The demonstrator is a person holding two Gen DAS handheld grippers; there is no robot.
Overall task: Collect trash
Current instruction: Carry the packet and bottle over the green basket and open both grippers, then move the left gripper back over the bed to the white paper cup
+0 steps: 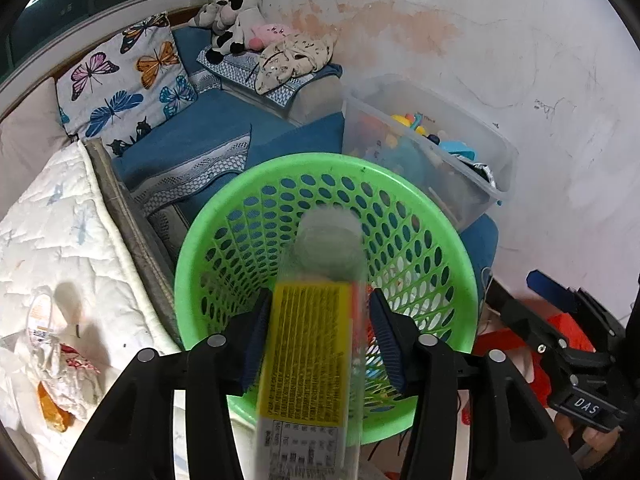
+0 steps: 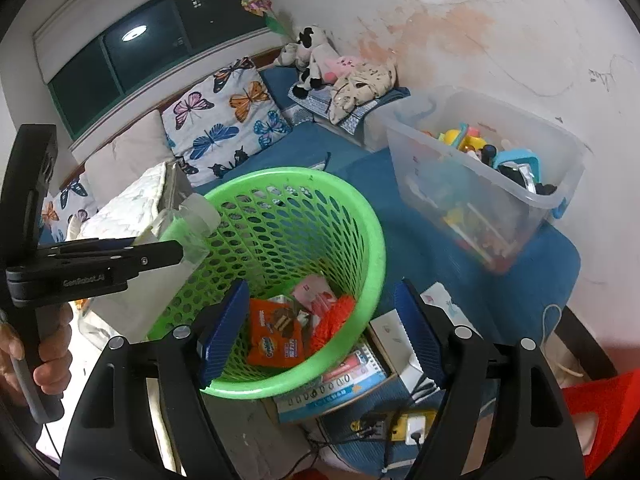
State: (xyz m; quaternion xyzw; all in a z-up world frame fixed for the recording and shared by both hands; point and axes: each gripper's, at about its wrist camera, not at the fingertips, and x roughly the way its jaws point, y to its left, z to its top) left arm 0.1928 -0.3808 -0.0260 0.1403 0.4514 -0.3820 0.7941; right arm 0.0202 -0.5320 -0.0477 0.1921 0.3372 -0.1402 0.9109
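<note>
A green perforated basket [image 1: 192,264] [image 2: 372,240] stands on the blue bedding. My left gripper [image 1: 320,344] is shut on a clear plastic bottle [image 1: 308,344] with a yellow label, held over the basket's near rim, blurred. In the right wrist view the bottle [image 2: 192,220] pokes over the basket's left rim, held by the left gripper [image 2: 176,252]. My right gripper [image 2: 316,332] is open and empty above the basket's near right rim. In the basket lie an orange snack wrapper [image 2: 276,336], a pink packet [image 2: 312,288] and an orange mesh piece [image 2: 336,316].
Crumpled wrappers [image 1: 60,364] lie on the white quilt [image 1: 52,240] at left. A clear bin of toys [image 2: 480,176] [image 1: 424,148] stands right of the basket. Boxes and a booklet [image 2: 348,376] sit by the basket's base. Butterfly pillows [image 1: 120,76] and plush toys [image 1: 236,20] lie behind.
</note>
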